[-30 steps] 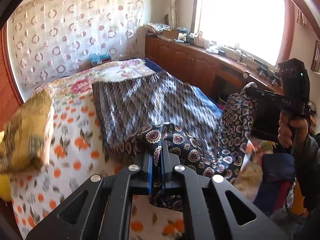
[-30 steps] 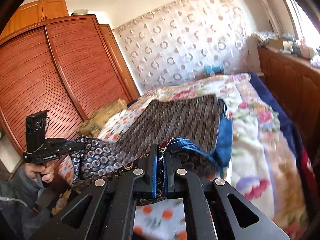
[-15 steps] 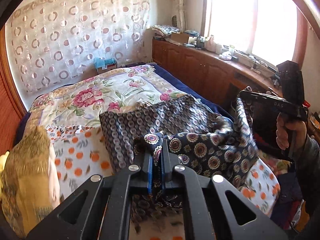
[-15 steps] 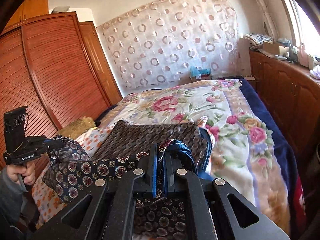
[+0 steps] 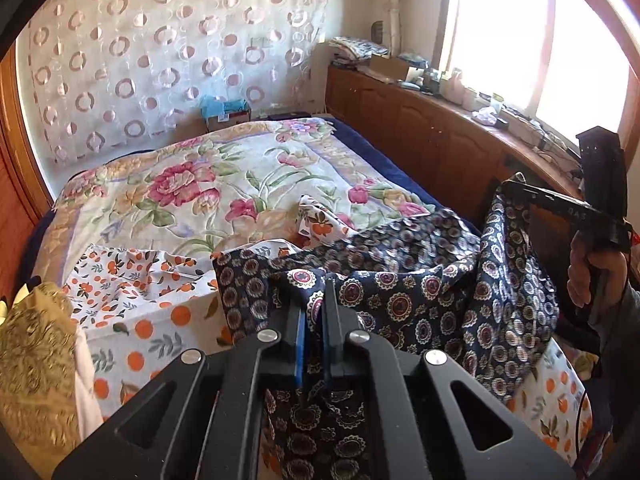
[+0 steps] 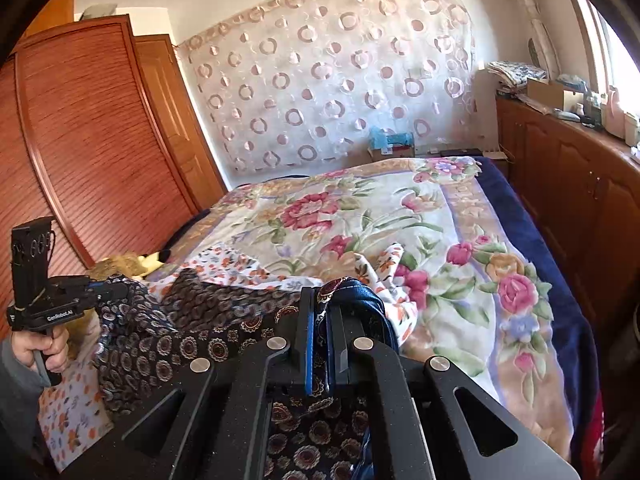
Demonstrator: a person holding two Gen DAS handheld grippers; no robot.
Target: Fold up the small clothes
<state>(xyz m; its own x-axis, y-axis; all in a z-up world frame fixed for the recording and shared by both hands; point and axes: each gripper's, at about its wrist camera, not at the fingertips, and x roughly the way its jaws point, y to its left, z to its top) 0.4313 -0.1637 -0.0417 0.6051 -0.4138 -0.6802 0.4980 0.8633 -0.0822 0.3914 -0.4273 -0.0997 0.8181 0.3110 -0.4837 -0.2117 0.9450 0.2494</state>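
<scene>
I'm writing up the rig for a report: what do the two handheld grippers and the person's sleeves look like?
Both grippers are matte black: the left gripper and right gripper have angular linkage arms with silver rivets and blue-lined fingers. Each has a pistol handle, a boxy upright block and small white lettering. The sleeves are grey.

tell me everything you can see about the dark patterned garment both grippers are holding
The dark garment is thin, soft navy cloth printed with round medallions in cream, maroon and gold; a plain blue lining or trim shows at the right grip. It hangs slack and crumpled between the left gripper and the right gripper, each shut on an edge. Its middle sags onto the orange-print sheet at the near end of the bed, partly covering it. No sleeves, collar or buttons can be made out.
</scene>
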